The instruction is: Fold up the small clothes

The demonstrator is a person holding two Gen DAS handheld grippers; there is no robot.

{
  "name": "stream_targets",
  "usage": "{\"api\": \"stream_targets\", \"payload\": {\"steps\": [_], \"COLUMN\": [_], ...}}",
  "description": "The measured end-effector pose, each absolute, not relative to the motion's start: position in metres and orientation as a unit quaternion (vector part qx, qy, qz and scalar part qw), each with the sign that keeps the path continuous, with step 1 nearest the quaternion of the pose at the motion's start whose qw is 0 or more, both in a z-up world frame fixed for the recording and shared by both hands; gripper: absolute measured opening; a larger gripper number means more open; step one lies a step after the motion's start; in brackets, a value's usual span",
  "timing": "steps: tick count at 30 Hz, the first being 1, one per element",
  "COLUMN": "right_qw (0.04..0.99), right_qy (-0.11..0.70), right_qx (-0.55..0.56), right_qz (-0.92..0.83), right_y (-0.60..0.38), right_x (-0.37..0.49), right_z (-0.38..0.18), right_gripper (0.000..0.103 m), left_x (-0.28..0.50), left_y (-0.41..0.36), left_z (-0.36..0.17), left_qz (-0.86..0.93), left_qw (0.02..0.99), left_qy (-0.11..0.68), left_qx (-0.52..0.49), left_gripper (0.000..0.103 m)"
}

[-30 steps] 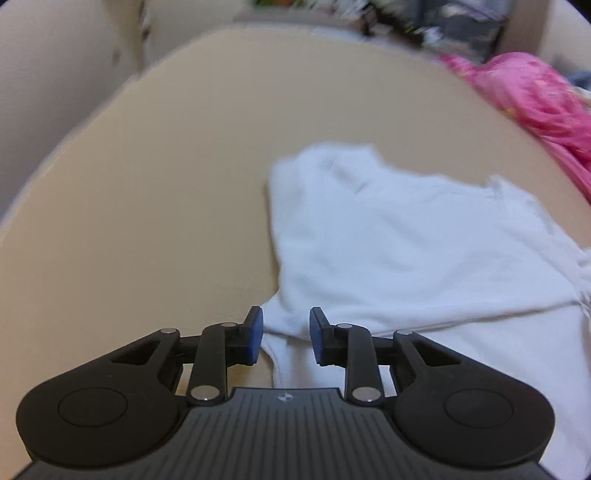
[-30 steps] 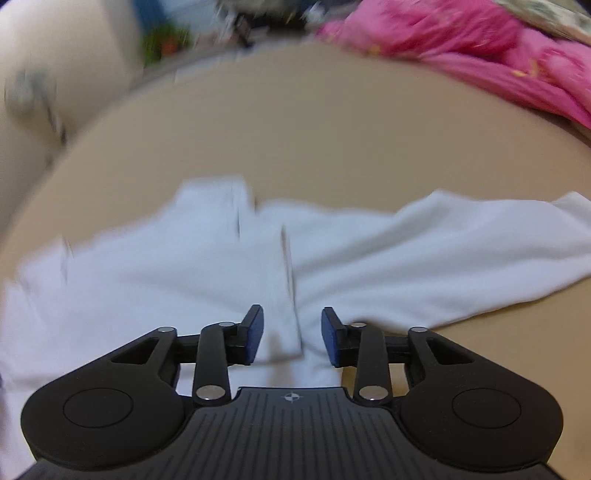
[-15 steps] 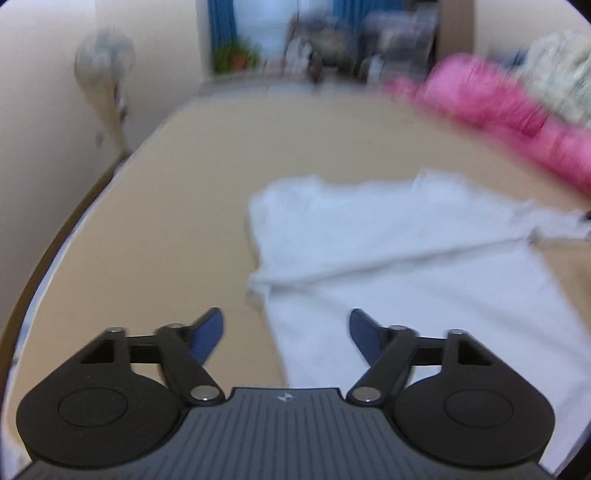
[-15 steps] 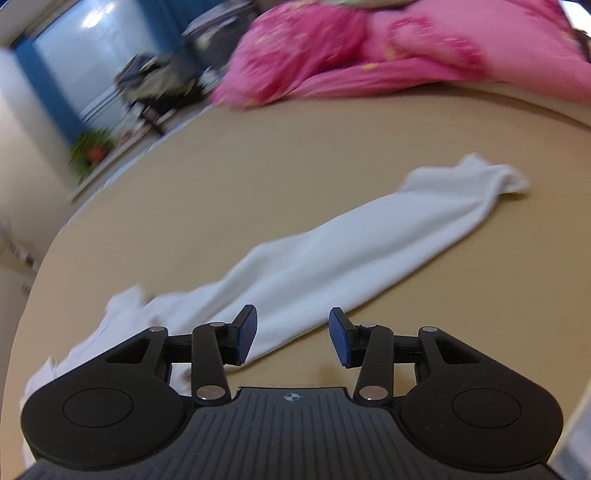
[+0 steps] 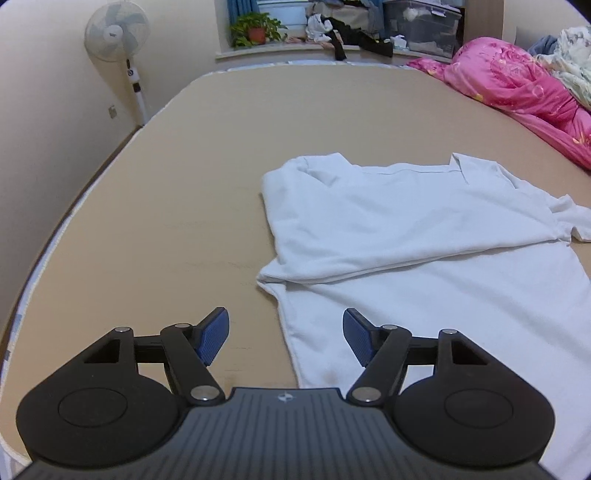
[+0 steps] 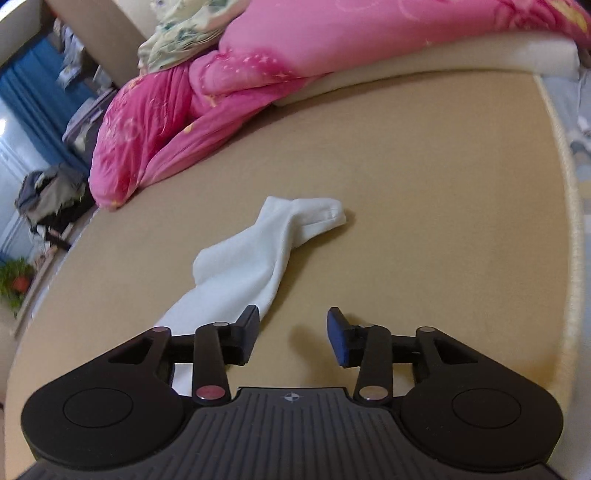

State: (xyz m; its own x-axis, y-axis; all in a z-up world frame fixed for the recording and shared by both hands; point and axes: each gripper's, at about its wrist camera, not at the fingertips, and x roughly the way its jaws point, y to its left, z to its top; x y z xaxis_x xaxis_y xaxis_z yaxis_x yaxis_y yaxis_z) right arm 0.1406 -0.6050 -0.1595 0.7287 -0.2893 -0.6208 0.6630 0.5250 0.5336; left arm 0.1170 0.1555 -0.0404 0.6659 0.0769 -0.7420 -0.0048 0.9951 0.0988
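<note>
A white long-sleeved shirt (image 5: pixel 424 229) lies on the tan bed surface (image 5: pixel 166 206), its left sleeve folded across the chest. My left gripper (image 5: pixel 286 334) is open and empty, held over the shirt's left edge near the hem. In the right wrist view the shirt's other sleeve (image 6: pixel 258 254) stretches out away from me, its cuff (image 6: pixel 325 212) at the far end. My right gripper (image 6: pixel 293 334) is open and empty, just right of that sleeve near its base.
A pink quilt (image 5: pixel 517 88) is heaped along the bed's right side and shows in the right wrist view (image 6: pixel 207 99) at the back. A standing fan (image 5: pixel 116 37) and the wall are at the left. A windowsill with a plant (image 5: pixel 255 31) lies beyond the bed.
Both grippers have opened and pulled back from the shirt. The left sleeve now lies folded across the chest. The right gripper has swung right toward the outstretched sleeve.
</note>
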Motion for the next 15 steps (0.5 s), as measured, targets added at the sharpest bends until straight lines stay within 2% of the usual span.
{"api": "stream_targets", "payload": {"steps": [7,9,10,11,15], "right_qw": [0.842,0.844,0.843,0.841,0.84], "right_qy": [0.198,0.191,0.186,0.185,0.174], "right_qx": [0.407,0.395,0.394,0.4,0.365], "right_qz": [-0.293,-0.307,-0.314,-0.315,-0.361], "right_y": [-0.617,-0.613,-0.612,-0.613,-0.599], "right_x": [0.167,0.171,0.174,0.177,0.187], "right_z": [-0.174,-0.171,-0.171,-0.171,-0.15], "right_gripper": [0.045,0.035,0.013,0.003,0.003], "left_x": [0.126,0.127,0.128,0.127,0.128], "left_y": [0.162,0.164,0.165,0.166,0.167], "left_z": [-0.047,-0.047,-0.047,-0.046,-0.044], "left_qz": [0.03,0.033,0.033,0.034,0.037], "left_qw": [0.906,0.905,0.905,0.906,0.907], "left_qy": [0.422,0.423,0.422,0.422,0.419], "left_qx": [0.029,0.029,0.028,0.027,0.025], "left_gripper": [0.074,0.074,0.074,0.074,0.074]}}
